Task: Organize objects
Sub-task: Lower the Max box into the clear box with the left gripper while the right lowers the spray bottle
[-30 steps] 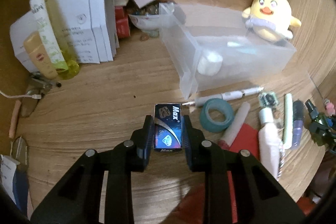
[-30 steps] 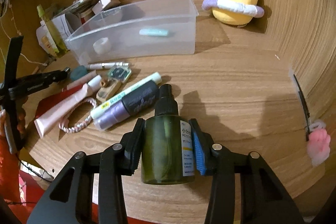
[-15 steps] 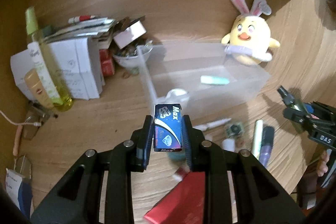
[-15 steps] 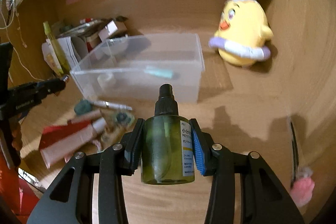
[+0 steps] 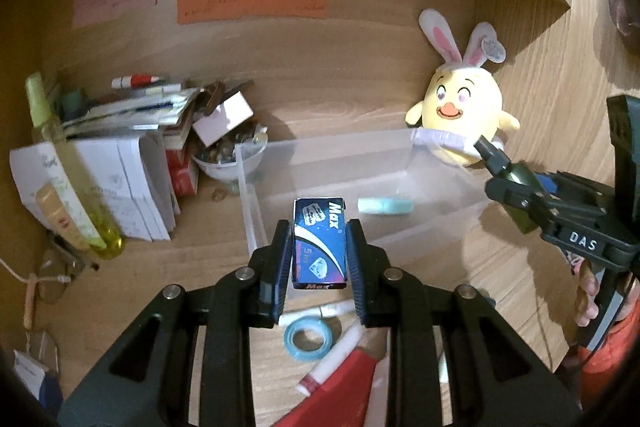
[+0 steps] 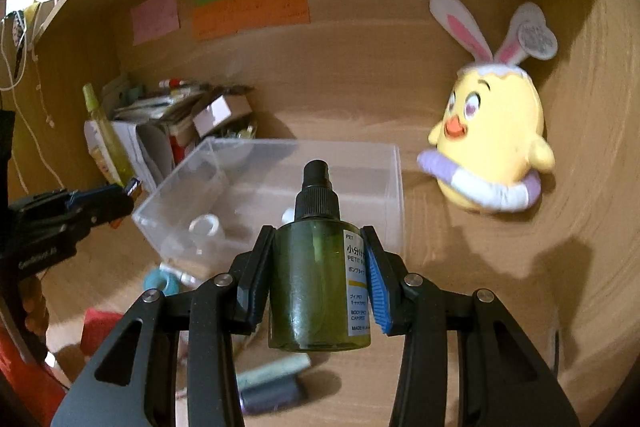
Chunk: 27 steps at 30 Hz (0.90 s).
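A: Both loads have come up off the bench: the left gripper (image 5: 319, 259) pinches the blue Max box (image 5: 319, 243), centre of its frame, now in front of the clear bin (image 5: 432, 163).
B: And the right gripper (image 6: 318, 279) clamps the green spray bottle (image 6: 316, 283), raised before the same bin (image 6: 394, 187).
A: Dropping both in looks next.

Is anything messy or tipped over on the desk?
Yes. At the back left, a heap of papers and booklets lies slanted and untidy on white boxes, and a small white carton sits tilted over a bowl of odds and ends. The yellow chick plush with bunny ears sits upright.
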Available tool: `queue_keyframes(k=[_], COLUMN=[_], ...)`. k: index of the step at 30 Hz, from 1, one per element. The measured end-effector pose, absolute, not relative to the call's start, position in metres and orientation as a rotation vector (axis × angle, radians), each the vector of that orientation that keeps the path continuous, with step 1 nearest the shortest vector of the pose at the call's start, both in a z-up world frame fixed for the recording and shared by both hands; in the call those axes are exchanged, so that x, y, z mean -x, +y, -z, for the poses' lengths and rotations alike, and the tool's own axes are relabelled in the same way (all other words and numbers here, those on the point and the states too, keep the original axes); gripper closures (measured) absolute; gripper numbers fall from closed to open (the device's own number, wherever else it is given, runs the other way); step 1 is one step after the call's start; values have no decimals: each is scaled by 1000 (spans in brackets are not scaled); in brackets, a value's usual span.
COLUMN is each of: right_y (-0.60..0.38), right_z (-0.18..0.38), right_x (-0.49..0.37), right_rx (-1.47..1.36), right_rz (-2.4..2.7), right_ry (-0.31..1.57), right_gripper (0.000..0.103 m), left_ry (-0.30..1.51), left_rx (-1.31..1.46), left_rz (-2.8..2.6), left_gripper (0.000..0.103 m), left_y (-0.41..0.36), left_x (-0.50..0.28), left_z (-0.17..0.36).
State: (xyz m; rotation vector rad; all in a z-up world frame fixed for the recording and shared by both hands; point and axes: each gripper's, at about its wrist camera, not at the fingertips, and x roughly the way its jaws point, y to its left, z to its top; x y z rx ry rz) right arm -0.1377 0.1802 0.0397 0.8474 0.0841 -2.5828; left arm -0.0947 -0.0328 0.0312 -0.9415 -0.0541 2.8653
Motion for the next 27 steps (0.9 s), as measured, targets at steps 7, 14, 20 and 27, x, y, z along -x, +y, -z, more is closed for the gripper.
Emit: queue_keyframes(k=[7, 14, 20, 27], right_y=[172, 162, 155, 153], right_z=[-52, -53, -37, -12], right_x=[166, 192, 212, 233], right_rx=[-816, -825, -869, -978], right_rz=[2572, 2562, 2555, 2520], right_ry=[89, 124, 155, 156], right_gripper=[65, 65, 65, 65], left_ry=[-77, -83, -88, -65], left_rx=[952, 978, 1045, 1161], left_rz=[-2867, -2862, -2834, -2777], left_gripper=[76, 76, 76, 76], left_y=[-29, -19, -13, -4], left_x=[118, 139, 158, 180], left_z=[-40, -41, -31, -9])
